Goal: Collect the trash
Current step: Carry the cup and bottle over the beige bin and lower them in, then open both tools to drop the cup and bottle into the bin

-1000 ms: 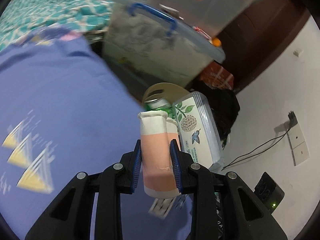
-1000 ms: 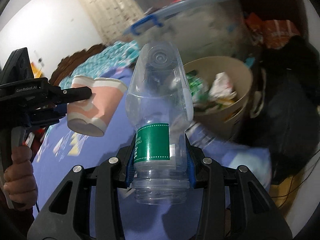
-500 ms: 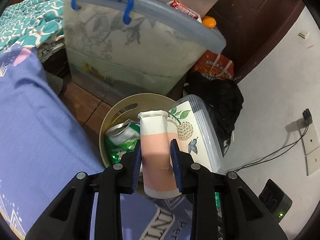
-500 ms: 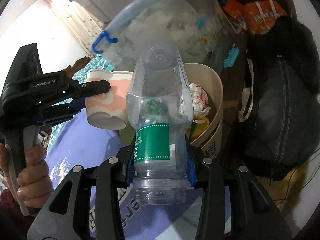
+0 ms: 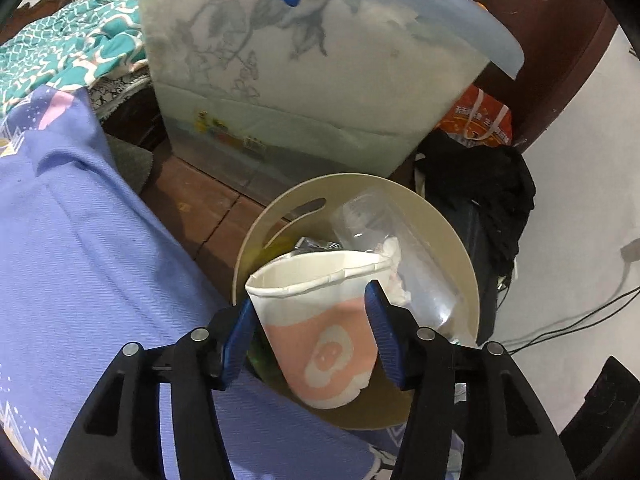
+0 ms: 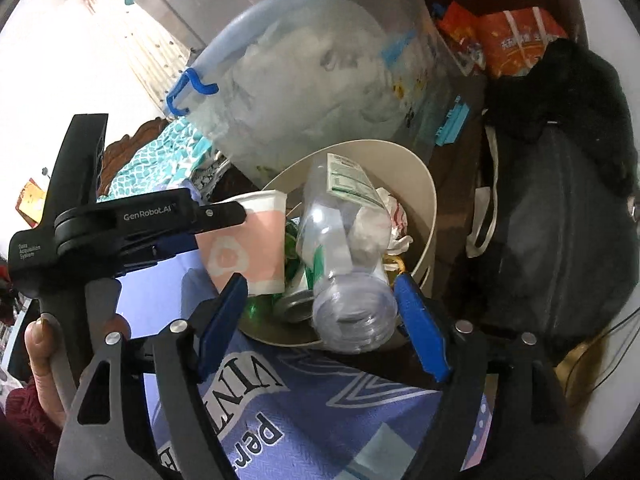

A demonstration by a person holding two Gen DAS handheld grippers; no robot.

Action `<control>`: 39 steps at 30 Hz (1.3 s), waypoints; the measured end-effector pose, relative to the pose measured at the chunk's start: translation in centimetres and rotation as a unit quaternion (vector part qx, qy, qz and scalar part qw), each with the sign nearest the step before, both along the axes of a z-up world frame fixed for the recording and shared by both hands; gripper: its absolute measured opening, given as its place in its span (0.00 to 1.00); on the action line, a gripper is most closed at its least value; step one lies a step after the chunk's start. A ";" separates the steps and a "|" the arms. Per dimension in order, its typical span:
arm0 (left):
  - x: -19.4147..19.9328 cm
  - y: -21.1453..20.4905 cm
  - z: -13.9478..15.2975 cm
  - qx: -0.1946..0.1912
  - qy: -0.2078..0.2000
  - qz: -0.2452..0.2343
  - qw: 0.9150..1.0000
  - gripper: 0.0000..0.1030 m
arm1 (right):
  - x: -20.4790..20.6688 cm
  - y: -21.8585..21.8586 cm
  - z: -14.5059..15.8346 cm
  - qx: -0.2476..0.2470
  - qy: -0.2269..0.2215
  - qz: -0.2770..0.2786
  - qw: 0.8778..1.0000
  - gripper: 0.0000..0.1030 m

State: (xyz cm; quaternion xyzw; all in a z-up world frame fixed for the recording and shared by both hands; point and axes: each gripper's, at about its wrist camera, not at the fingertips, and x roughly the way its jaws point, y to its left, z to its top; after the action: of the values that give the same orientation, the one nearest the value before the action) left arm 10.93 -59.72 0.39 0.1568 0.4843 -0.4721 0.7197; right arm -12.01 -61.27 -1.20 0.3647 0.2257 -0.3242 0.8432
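A pink-and-white paper cup [image 5: 320, 320] hangs tilted over the beige bin [image 5: 448, 232]. My left gripper [image 5: 308, 300] has it between both blue pads, which still touch its sides while the jaws are opening. The right wrist view shows the same cup [image 6: 240, 248] under the left gripper's fingers [image 6: 216, 214], with a person's hand on the handle. A clear plastic bottle [image 6: 344, 256] with a green label lies in the bin [image 6: 424, 184] on crumpled paper and a can. My right gripper [image 6: 318, 280] is opening wide; the bottle's base sits between the pads, untouched on the left.
A translucent storage box [image 5: 300, 100] with a blue lid stands right behind the bin. A black bag [image 6: 560, 220] and an orange bag [image 5: 480, 120] lie to the right. A purple bedsheet [image 5: 80, 260] fills the near left. Cables [image 5: 580, 312] run along the white surface.
Both grippers came over the bin. The right one let go of the bottle, which now lies in the bin. The left jaws widened and the squeezed cup sprang back round.
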 end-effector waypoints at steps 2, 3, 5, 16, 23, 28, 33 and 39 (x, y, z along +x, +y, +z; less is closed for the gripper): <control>-0.1 0.2 0.2 -0.001 -0.006 0.001 1.000 0.54 | -0.2 -0.1 -0.1 0.005 -0.003 -0.004 1.000 0.75; -0.2 0.4 0.3 -0.002 -0.013 0.000 1.000 0.55 | -0.3 0.0 -0.1 0.005 -0.003 -0.007 1.000 0.75; -0.5 0.5 0.6 -0.003 -0.022 -0.001 1.000 0.58 | -0.4 0.1 0.0 0.004 -0.004 -0.010 1.000 0.75; -1.2 1.9 1.5 -0.007 -0.049 -0.005 0.999 0.62 | -0.5 1.3 1.0 -0.013 -0.005 -0.018 1.000 0.75; -1.2 2.8 1.8 -0.009 -0.058 -0.004 0.998 0.62 | -0.3 2.0 1.8 -0.026 -0.006 -0.023 0.999 0.75; -1.1 3.6 2.0 -0.012 -0.066 -0.001 0.998 0.63 | 0.1 2.2 2.2 -0.027 -0.006 -0.022 0.999 0.75; -1.2 4.9 2.6 -0.019 -0.082 0.004 0.996 0.65 | 0.3 2.7 2.7 -0.029 -0.009 -0.021 0.999 0.76; -1.7 7.5 3.9 -0.028 -0.115 0.016 0.993 0.67 | 0.8 3.4 3.2 -0.017 -0.017 -0.015 1.000 0.76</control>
State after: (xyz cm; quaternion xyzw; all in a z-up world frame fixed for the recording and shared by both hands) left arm 9.27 -52.20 4.32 0.1818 0.3871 -0.4527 0.7824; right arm -11.23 -57.83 1.96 0.3589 0.2005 -0.3346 0.8480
